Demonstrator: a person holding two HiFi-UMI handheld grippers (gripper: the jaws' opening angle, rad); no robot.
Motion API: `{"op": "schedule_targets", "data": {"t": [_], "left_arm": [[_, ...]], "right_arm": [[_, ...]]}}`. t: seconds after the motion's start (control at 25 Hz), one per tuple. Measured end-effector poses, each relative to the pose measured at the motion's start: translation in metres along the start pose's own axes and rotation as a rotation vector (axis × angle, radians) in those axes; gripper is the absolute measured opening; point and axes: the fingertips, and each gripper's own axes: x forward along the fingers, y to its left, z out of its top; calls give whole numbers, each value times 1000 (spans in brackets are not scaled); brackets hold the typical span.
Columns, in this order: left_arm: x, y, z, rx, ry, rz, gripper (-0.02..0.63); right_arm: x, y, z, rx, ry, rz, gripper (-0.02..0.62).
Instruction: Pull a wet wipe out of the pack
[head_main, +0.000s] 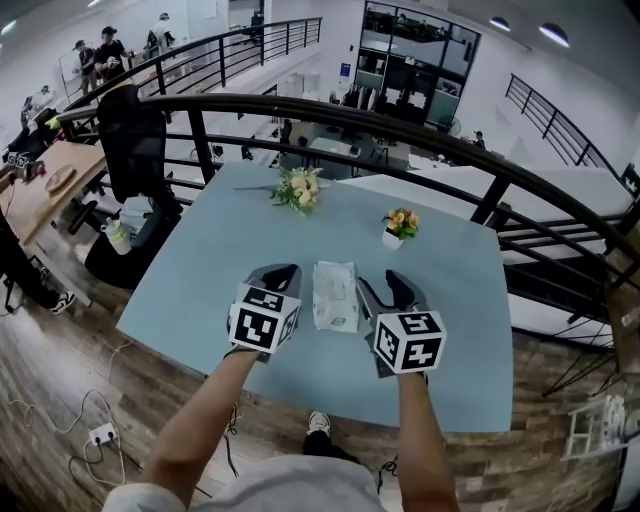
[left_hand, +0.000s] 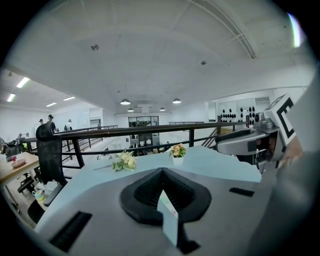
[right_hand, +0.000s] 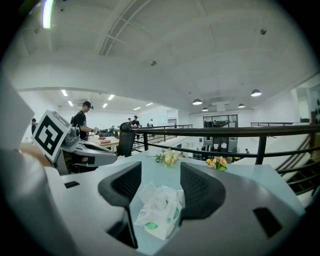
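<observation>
Two tools flank the wipe pack (head_main: 335, 296) on the counter (head_main: 200, 260), its long axis running away from the person. The right tool (head_main: 385, 290) gapes toward its tuft (right_hand: 159, 196); the left tool (head_main: 280, 275) is pinched closed.

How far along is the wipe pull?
Barely begun. Done: a wipe tuft sticks up from the pack. In hand: left gripper is shut on a pale strip; right gripper is open, facing the pack. Left: grip the tuft and pull it free.
</observation>
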Motion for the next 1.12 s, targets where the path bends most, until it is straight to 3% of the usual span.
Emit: {"op": "schedule_targets", "data": {"t": [0.72, 1.12], "left_arm": [[105, 10, 44, 10, 20, 36, -8], [137, 11, 49, 24, 47, 63, -8]], "right_arm": [[71, -91, 22, 8, -5, 27, 227], [93, -128, 20, 27, 2, 43, 227]]}}
